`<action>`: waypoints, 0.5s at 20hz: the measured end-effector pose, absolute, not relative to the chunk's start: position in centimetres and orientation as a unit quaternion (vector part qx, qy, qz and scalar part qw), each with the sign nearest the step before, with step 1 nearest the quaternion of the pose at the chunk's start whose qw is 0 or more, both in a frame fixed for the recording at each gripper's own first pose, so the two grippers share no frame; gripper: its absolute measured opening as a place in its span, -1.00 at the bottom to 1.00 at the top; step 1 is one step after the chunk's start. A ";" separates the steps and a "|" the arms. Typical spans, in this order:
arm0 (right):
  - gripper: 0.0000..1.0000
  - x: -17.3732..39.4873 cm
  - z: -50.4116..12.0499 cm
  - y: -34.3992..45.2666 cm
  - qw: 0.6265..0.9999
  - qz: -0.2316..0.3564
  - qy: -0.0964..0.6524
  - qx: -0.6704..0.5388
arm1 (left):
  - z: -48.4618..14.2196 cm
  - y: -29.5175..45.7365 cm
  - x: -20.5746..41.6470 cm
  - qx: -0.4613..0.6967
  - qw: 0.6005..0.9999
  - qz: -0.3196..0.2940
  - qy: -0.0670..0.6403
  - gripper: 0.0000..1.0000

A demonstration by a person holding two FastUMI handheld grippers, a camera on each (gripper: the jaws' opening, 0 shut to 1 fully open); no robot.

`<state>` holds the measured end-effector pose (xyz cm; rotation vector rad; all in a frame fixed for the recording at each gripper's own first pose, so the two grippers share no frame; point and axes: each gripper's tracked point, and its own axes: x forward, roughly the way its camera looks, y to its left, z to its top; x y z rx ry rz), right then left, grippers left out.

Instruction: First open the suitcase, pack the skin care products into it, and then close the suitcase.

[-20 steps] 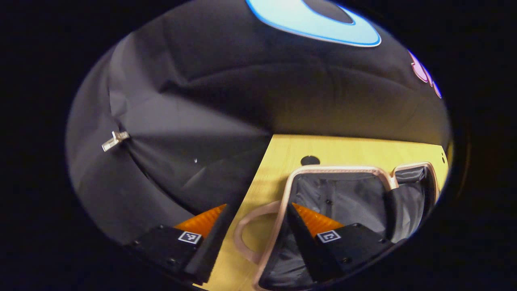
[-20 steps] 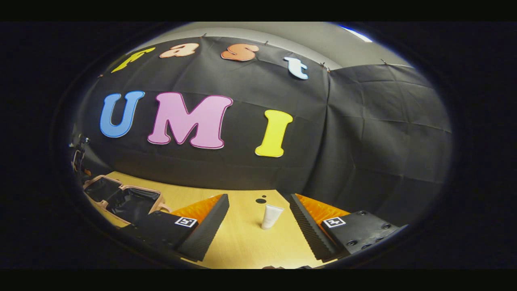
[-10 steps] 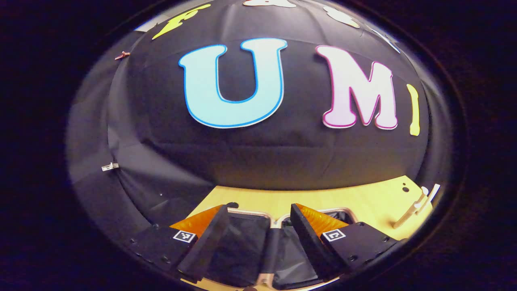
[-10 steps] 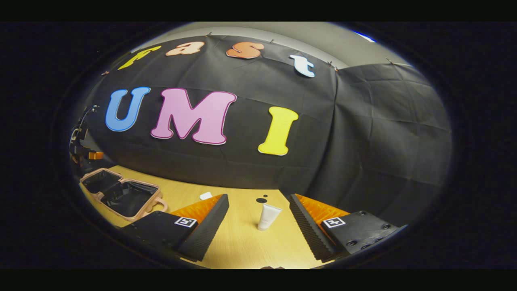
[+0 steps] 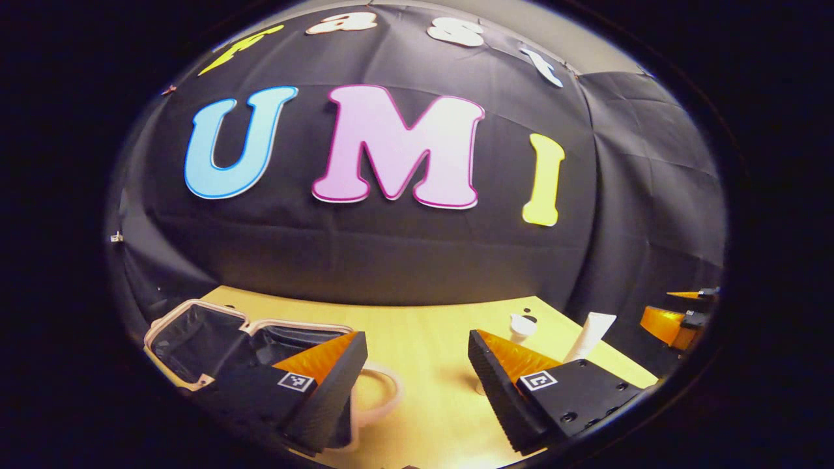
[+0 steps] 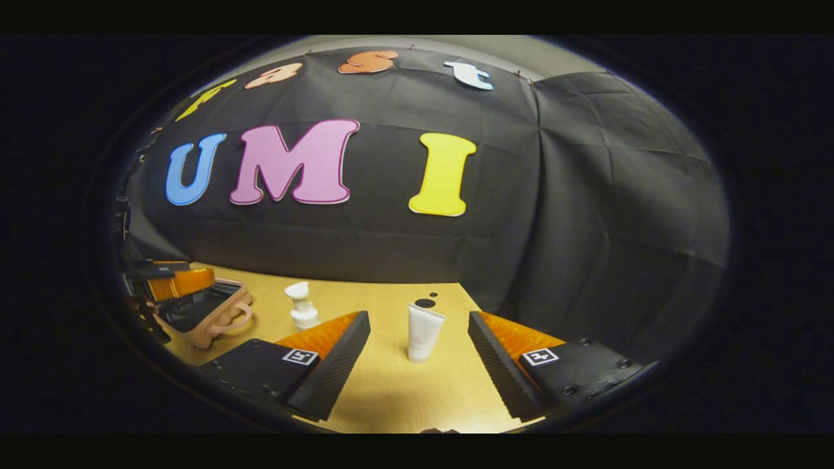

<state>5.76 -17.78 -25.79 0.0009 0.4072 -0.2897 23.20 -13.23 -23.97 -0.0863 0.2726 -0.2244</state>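
Note:
The pink-rimmed suitcase lies open on the wooden table, its dark lining showing, at the lower left of the left gripper view. My left gripper is open and empty just right of it, above the suitcase handle. A white tube stands upright ahead of my right gripper, which is open with the tube beyond its fingertips. A white pump bottle stands left of the tube. The suitcase sits at the far left of the right gripper view with the left gripper over it.
The wooden table ends at the black cloth wall behind. A small dark hole lies in the tabletop behind the tube. In the left gripper view the tube, the pump bottle and the right gripper stand to the right.
My left gripper has swung right, off the suitcase's inside; the case now lies at its left. My right gripper has come nearer the tube, and the pump bottle has come into its view.

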 end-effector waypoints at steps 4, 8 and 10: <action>0.94 6.4 -30.0 -19.1 0.967 -0.130 0.220 0.002 | -29.7 -21.0 23.6 -0.032 0.972 -0.159 0.169 0.97; 0.94 7.1 -32.6 -20.5 0.963 -0.133 0.233 0.008 | -34.7 -25.1 25.6 -0.016 0.965 -0.170 0.199 0.98; 0.94 7.2 -33.8 -21.1 0.962 -0.138 0.235 0.019 | -36.2 -26.6 27.6 -0.016 0.965 -0.172 0.199 0.96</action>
